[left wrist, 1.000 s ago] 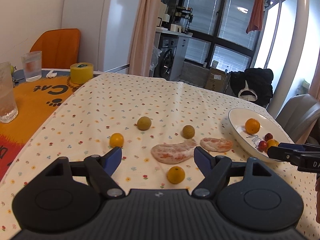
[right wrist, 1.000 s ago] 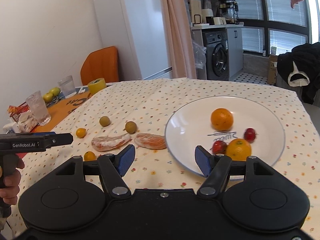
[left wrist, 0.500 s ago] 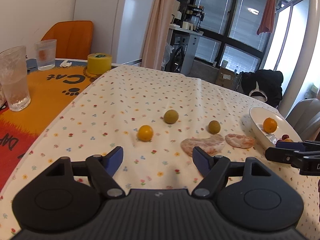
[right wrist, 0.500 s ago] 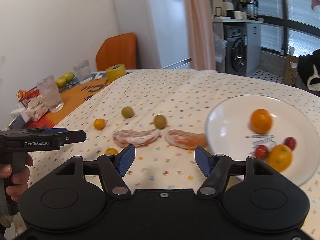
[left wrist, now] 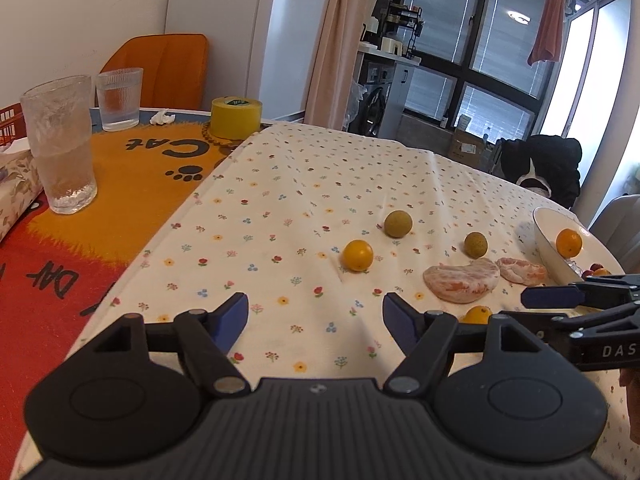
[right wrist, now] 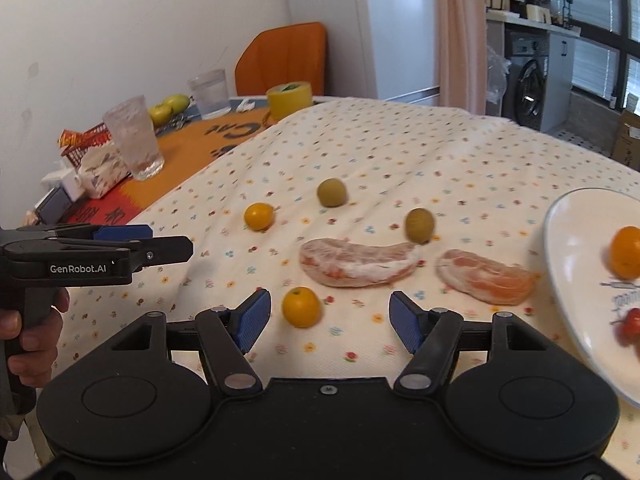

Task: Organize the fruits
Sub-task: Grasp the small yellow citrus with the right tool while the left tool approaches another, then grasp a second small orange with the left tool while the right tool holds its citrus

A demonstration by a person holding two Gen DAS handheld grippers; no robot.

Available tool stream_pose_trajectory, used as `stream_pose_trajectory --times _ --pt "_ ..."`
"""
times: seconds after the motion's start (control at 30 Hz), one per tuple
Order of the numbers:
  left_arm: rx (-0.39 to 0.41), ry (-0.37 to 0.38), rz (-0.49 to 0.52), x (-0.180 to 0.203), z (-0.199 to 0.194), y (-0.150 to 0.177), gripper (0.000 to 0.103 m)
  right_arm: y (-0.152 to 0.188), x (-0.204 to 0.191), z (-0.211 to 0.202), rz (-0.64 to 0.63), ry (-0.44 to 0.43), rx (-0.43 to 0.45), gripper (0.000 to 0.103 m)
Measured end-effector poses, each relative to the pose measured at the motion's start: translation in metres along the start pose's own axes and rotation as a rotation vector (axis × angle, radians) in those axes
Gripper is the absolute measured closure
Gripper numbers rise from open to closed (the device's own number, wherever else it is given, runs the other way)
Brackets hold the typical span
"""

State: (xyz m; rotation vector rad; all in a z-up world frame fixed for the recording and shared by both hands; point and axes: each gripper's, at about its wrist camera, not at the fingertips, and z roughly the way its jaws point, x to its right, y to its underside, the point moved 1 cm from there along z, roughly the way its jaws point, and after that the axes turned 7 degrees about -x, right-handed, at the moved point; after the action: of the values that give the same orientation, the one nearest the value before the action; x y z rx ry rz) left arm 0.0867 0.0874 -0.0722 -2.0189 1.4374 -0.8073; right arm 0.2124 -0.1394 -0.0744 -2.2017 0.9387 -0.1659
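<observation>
Both grippers stand open above a flowered tablecloth. My right gripper (right wrist: pixel 330 312) has a small orange fruit (right wrist: pixel 301 306) low between its blue pads, nearer the left one and touching neither. Beyond lie two peeled citrus segments (right wrist: pixel 360 262) (right wrist: pixel 486 277), two green fruits (right wrist: pixel 331 192) (right wrist: pixel 419 225) and a yellow fruit (right wrist: pixel 259 216). The white plate (right wrist: pixel 568 240) at the right holds an orange (right wrist: pixel 626 252) and a red tomato (right wrist: pixel 630 322). My left gripper (left wrist: pixel 316 312) hovers over bare cloth, left of the yellow fruit (left wrist: pixel 357 255) and the larger segment (left wrist: pixel 462 281); nothing is in it.
To the left, an orange cat mat (left wrist: pixel 132 184) carries two glasses (left wrist: pixel 64 144) (left wrist: pixel 119 98) and a yellow tape roll (left wrist: pixel 236 117). An orange chair (left wrist: pixel 160 68) stands behind. A tissue pack (right wrist: pixel 102 172) and a red basket (right wrist: pixel 80 140) sit at the far left.
Both grippers have swung left. The right one left the plate and now frames the small orange. The left one moved off the fruits toward the orange mat.
</observation>
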Motion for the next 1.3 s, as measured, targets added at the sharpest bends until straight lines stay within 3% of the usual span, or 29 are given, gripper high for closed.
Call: stream_pose_trajectory --times 0.2,0.27,0.3,0.33,0.6,0.93,1.3 --pt "-0.013 0.007 0.016 -0.004 0.004 -0.004 0.032 -0.004 -0.012 0.013 -0.020 -0.005 -0.027 0.044" --pt "-0.014 0.009 0.023 -0.004 0.006 -0.007 0.032 -0.004 -0.015 0.018 -0.034 -0.004 -0.044 0.058" --pt "-0.015 0.010 0.027 -0.003 0.007 -0.008 0.033 -0.004 -0.017 0.023 -0.042 0.011 -0.079 0.079" --pt "-0.016 0.012 0.032 -0.003 0.009 -0.009 0.033 -0.004 -0.021 0.023 -0.069 0.044 -0.070 0.081" --pt "-0.032 0.033 0.066 0.009 0.022 -0.018 0.036 -0.008 -0.012 0.015 -0.039 0.026 -0.062 0.081" --pt "-0.050 0.062 0.105 0.030 0.043 -0.029 0.047 -0.013 0.016 0.006 0.026 0.047 -0.014 0.081" --pt "-0.064 0.034 0.118 0.042 0.065 -0.044 0.057 -0.015 0.037 -0.003 0.073 0.057 0.011 0.081"
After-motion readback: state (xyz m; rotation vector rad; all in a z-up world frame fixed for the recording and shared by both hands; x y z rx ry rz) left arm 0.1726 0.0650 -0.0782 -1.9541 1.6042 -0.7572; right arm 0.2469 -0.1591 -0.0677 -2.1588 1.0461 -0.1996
